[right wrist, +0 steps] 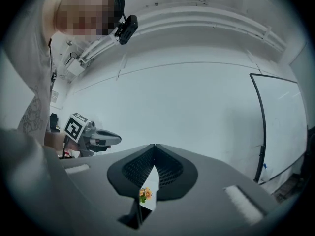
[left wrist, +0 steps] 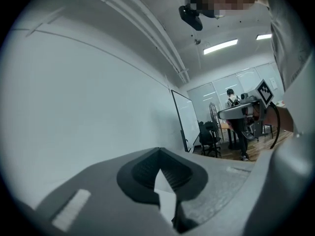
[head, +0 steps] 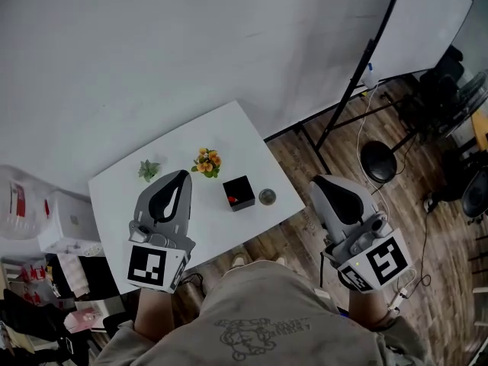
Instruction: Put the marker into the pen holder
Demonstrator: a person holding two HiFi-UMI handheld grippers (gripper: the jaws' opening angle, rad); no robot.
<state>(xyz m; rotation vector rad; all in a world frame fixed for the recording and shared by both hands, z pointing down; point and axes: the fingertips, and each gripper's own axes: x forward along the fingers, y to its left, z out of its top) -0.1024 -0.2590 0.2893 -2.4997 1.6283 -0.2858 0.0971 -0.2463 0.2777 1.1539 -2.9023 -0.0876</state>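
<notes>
A small white table (head: 122, 189) carries a black box (head: 239, 193) with a red mark on top and, just to its right, a small round grey cup (head: 267, 197). No marker can be made out clearly. My left gripper (head: 183, 175) hangs above the table's near left part, shut with nothing in it; in its own view the jaws (left wrist: 158, 149) meet at the tips and point at the wall. My right gripper (head: 323, 181) is off the table's right side, above the wooden floor, also shut and empty, its tips (right wrist: 155, 145) touching.
On the table's far side are a green plant (head: 149, 169) and orange flowers (head: 207, 161), also seen as flowers (right wrist: 144, 194) below the right jaws. A whiteboard stand (head: 358, 82) and a black stool (head: 377, 161) are on the right. White boxes (head: 65, 223) sit at the left.
</notes>
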